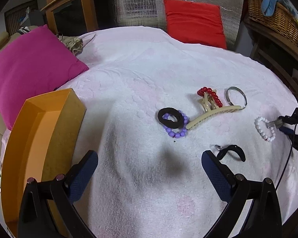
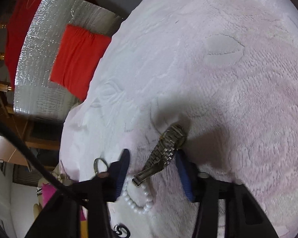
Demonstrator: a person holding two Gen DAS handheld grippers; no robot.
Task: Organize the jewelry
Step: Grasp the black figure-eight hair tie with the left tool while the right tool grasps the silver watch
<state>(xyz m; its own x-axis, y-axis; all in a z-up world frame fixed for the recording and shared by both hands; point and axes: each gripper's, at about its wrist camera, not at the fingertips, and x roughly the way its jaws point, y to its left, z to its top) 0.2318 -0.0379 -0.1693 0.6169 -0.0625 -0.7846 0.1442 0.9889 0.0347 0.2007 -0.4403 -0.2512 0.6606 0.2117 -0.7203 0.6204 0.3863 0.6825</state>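
On the white towel (image 1: 141, 75) lie a black hair tie (image 1: 169, 118) over a purple bead bracelet (image 1: 175, 131), a cream hair claw (image 1: 210, 112), a red bead bracelet (image 1: 210, 96), a silver bangle (image 1: 236, 97), a white bead bracelet (image 1: 265, 129) and a black clip (image 1: 233, 151). An open orange box (image 1: 41, 130) stands at left. My left gripper (image 1: 149, 164) is open and empty above the towel. My right gripper (image 2: 153, 170) is open around a metal watch (image 2: 164, 150) lying on the towel, beside the white bead bracelet (image 2: 137, 200); it also shows in the left wrist view (image 1: 284, 123).
A pink cushion (image 1: 29, 69) lies at the towel's left, a red cushion (image 1: 194, 21) at the back against silver foil. A wicker basket (image 1: 276, 17) sits on a shelf at right. A wooden cabinet (image 1: 73, 13) stands behind.
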